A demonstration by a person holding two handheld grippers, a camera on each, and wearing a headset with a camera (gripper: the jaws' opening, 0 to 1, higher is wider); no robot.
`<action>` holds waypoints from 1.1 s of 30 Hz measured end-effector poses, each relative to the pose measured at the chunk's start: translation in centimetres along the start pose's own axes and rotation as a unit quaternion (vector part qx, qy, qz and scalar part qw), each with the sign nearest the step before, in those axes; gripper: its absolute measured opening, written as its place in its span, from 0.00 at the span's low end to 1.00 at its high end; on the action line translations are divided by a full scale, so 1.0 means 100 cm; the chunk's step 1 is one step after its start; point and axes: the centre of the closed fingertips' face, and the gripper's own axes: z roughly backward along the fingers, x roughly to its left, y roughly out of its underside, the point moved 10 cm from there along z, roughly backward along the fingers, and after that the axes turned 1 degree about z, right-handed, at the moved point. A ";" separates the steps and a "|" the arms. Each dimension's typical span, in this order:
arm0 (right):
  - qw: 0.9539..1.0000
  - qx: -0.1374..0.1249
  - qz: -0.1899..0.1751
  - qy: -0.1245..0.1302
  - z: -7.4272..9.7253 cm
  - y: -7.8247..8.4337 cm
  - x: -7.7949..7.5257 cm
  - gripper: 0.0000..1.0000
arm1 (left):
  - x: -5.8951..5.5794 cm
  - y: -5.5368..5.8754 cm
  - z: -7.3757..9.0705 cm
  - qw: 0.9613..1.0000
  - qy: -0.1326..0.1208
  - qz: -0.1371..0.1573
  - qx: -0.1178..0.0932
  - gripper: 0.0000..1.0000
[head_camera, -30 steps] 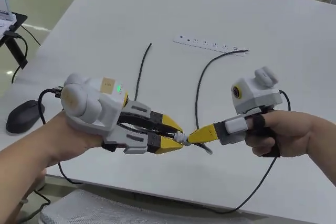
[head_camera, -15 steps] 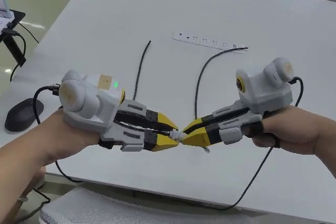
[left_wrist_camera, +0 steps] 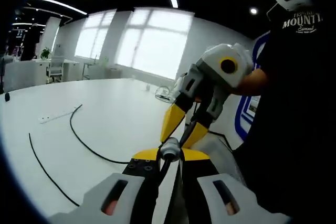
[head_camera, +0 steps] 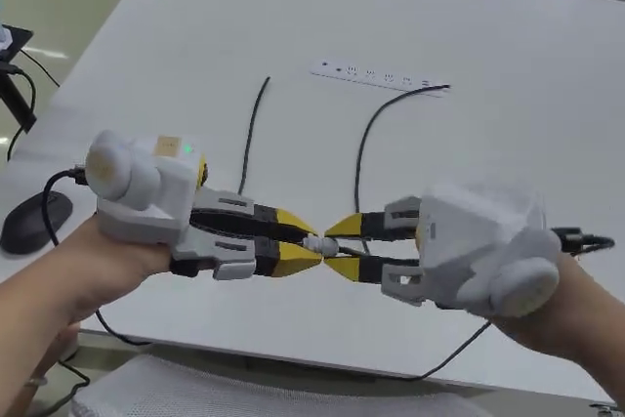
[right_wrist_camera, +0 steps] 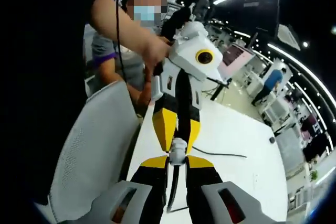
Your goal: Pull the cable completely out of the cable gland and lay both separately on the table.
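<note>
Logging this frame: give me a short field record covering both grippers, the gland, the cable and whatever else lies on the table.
left gripper: shut on the cable gland, above the table
right gripper: tips at the gland from the opposite side; grip unclear
cable: in the gland, trailing across the table
also on table: second cable, power strip
task state: not yet separated

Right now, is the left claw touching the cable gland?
Touching. In the left gripper view, the cable gland sits pinched between the yellow tips of the left claw, with no gap on either side.
</note>
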 end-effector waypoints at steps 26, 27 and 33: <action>0.974 0.033 -0.211 0.071 0.011 0.023 -0.002 0.13 | 0.001 -0.006 -0.005 0.998 -0.025 -0.057 -0.002 0.15; 0.974 0.035 -0.210 0.077 0.010 0.023 -0.001 0.13 | 0.001 -0.007 -0.005 0.998 -0.025 -0.062 -0.002 0.15; 0.978 0.045 -0.178 0.098 0.007 0.017 -0.001 0.07 | 0.004 -0.013 -0.008 0.997 -0.029 -0.067 -0.003 0.15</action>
